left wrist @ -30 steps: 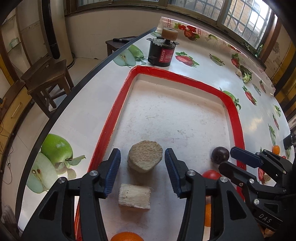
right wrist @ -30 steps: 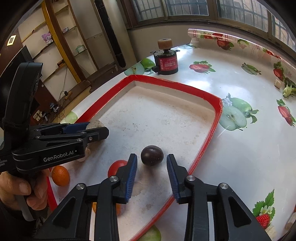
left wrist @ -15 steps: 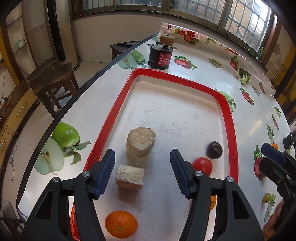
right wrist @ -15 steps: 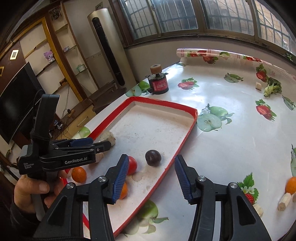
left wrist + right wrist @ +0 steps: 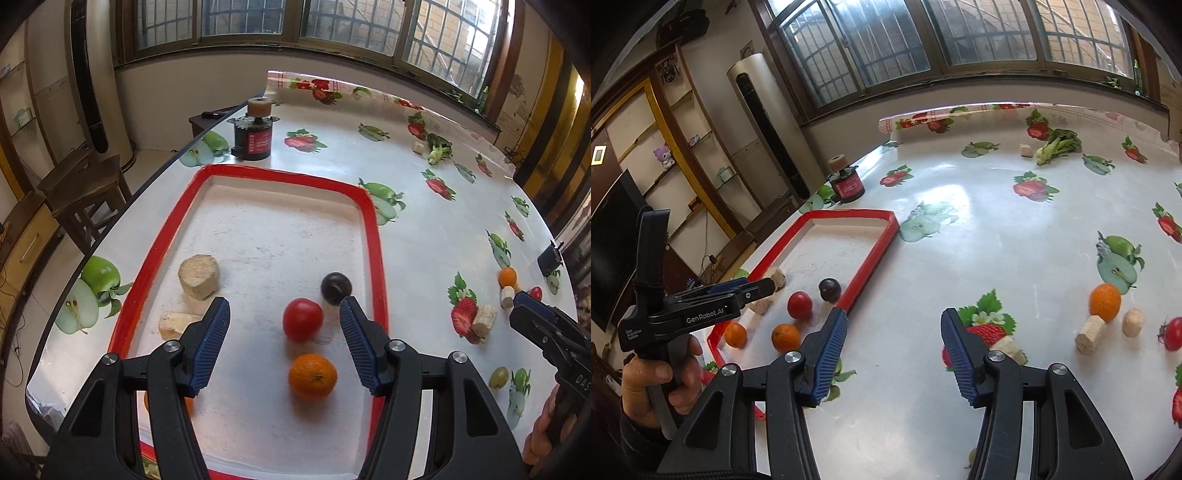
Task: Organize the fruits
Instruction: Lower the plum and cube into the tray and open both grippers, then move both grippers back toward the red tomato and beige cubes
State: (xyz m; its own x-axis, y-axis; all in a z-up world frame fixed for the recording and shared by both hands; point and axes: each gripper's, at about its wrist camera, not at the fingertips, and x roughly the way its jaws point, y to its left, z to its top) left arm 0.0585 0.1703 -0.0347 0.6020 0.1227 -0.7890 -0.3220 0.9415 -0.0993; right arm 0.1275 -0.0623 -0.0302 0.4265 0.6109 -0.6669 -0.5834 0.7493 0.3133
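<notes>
Left wrist view: the left tongs [image 5: 284, 334] are hovering over the red-rimmed tray [image 5: 371, 218], jaws standing apart with nothing pressed between the pads. A tomato [image 5: 303, 319] is sitting in the gap between the tips, and an orange [image 5: 312, 376] is lying just nearer the tongs, also between the jaws. A dark plum [image 5: 335, 288] is resting just beyond the right tip, and two tan blocks [image 5: 198, 276] are lying beyond the left tip. Far off to the right, the right tongs [image 5: 532, 312] are showing at the edge.

Right wrist view: the right tongs [image 5: 894, 352] are also gaping and gripping nothing, with only bare tablecloth [image 5: 960, 236] between the jaws. The tray is sitting off to their left. Loose fruit is waiting well to the right: another orange [image 5: 1105, 302], a second tomato [image 5: 1174, 333], and tan chunks [image 5: 1090, 335] touching or crowding them.

Risks, as a judgement: round fruit is likely to roll if a pad nudges it off-centre. The loose orange is touching a chunk, so closing there may be pinching both or flicking one away. Soft tomato skin may be bruising under a hard squeeze. Dropping new fruit into the tray could be knocking the plum against the rim.
</notes>
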